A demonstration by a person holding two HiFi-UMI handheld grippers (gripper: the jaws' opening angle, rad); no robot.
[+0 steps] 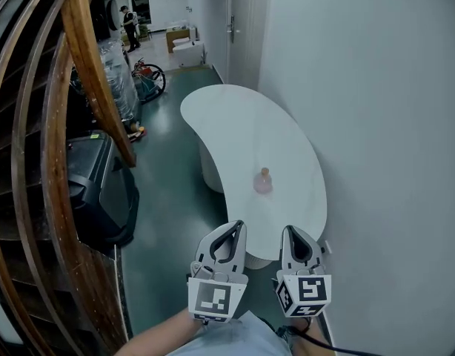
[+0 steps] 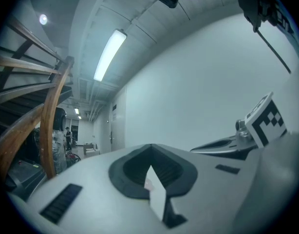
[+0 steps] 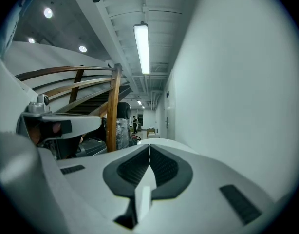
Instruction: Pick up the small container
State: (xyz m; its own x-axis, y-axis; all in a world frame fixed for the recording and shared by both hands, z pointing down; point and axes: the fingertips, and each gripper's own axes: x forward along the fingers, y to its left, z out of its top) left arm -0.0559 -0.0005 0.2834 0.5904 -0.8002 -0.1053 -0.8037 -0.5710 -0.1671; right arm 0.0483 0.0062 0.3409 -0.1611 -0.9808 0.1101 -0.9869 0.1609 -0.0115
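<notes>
the small container stands mid-frame on the white table. it is pinkish, probably light and smooth, so grip its wider body. at the bottom of the frame, the left gripper and right gripper have their jaws together, empty.

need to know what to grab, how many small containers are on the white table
1. A small pink container stands upright on the white table, toward the end nearest the person. The rest of the tabletop shows nothing else, and nothing there could hide another.
</notes>
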